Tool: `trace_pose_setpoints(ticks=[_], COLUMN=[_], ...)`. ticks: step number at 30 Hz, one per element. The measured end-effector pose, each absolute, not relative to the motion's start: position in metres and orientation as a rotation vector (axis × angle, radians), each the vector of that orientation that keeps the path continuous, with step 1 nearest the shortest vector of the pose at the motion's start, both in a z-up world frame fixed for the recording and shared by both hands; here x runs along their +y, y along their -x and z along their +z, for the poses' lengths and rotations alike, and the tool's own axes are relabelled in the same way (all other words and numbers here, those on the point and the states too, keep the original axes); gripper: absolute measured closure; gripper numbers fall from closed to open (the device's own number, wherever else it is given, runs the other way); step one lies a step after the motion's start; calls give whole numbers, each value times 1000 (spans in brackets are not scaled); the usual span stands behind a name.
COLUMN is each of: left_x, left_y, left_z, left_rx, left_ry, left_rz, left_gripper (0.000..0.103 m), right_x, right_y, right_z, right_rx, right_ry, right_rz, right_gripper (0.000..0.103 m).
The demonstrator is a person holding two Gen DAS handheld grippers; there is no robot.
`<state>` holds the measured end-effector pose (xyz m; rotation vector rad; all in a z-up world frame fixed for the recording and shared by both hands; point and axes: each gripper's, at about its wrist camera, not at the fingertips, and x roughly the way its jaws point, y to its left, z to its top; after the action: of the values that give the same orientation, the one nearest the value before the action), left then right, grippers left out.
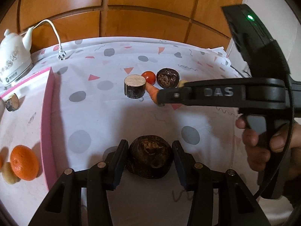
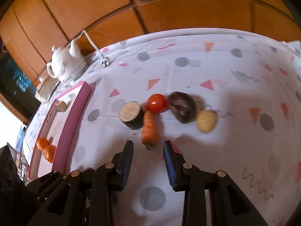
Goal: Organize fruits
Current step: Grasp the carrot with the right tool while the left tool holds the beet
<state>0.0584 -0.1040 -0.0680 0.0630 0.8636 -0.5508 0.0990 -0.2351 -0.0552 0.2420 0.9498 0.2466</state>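
My left gripper [image 1: 149, 162] stands open around a dark brown round fruit [image 1: 150, 158] on the patterned cloth, its pads close to both sides. My right gripper [image 2: 148, 162] is open and empty, just short of a carrot [image 2: 149, 130]; it reaches in from the right in the left wrist view [image 1: 160, 96]. Beyond the carrot lie a dark cut cylinder with a pale top [image 2: 131, 115], a red tomato [image 2: 156, 103], a second dark fruit [image 2: 181, 107] and a small yellow fruit [image 2: 206, 121]. A pink-edged tray [image 1: 47, 113] at left holds an orange [image 1: 24, 163], a pale piece [image 1: 8, 173] and a small cut piece [image 1: 12, 102].
A white teapot [image 1: 14, 56] with a white cord and plug [image 1: 61, 56] stands at the table's back left. Orange wooden cabinet doors [image 1: 150, 5] rise behind the table. The person's hand [image 1: 263, 146] holds the right gripper's handle at the right.
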Motion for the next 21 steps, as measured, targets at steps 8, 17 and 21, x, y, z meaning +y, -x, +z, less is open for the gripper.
trace_pose_setpoints(ticks=[8,17,21], left_x=[-104,-100,-98], left_y=[-58,-61,-59], left_z=[-72,-69,-67], left_rx=[861,878,886], left_ry=[-58,-35,-32], left_rz=[-550,-559,-552], left_gripper=[52,54,54], right_x=[-225,-227,-229], right_y=[-120,-94,-72], right_z=[-66,-61,-63], right_rx=[1002,1004,1018], right_ry=[-160,-80,-85], right_rz=[226,175,176], right_gripper=[77,82,82])
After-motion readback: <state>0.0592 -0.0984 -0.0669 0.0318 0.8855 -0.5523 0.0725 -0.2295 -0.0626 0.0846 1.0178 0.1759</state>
